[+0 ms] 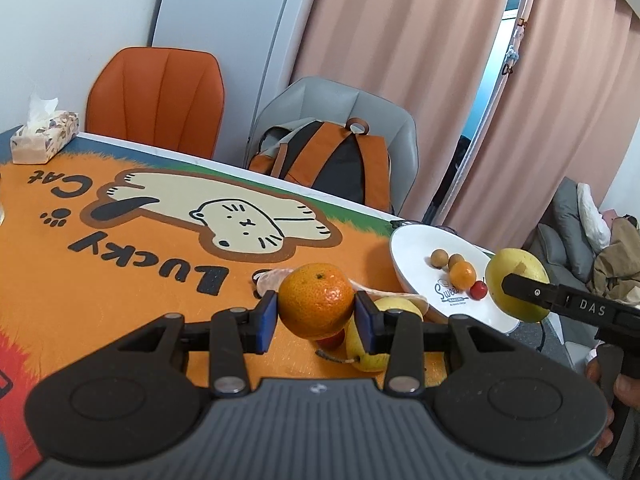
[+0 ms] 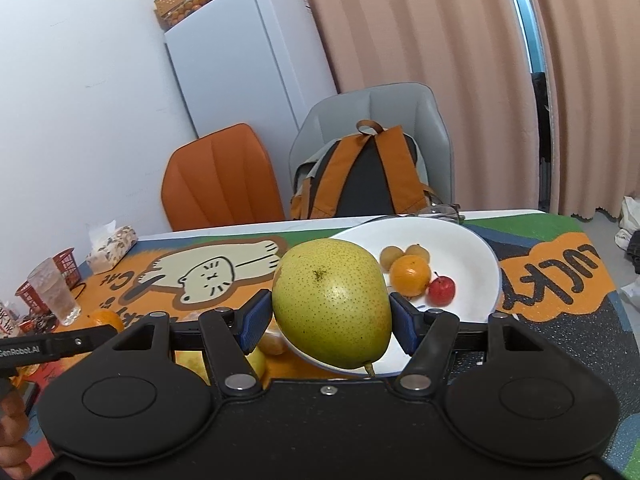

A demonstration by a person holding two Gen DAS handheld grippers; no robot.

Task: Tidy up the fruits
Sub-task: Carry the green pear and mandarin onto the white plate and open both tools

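left tool (image 1: 316,317) clamped on orange (image 1: 316,300), above worktop (image 1: 120,300) | right tool (image 2: 331,320) clamped on pear (image 2: 332,304) over plate (image 2: 472,248) near rim | plate near worktop edge

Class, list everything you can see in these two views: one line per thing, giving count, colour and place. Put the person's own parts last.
Pear: one, yellow-green, held above the plate's near rim.
Orange: one, orange, held above the mat.
Plate: one, white, on the mat's right; holds two brown fruits, one small orange, one small red fruit.
Mat: one, orange, cat print, covers the table.
Second pear: one, yellow, on the mat beneath the orange.
Tissue box: one, patterned, far left.
Backpack: one, orange and black, on the grey chair.
Right hand-held gripper: one, black, gripping the pear.
Left hand-held gripper: one, black, gripping the orange.
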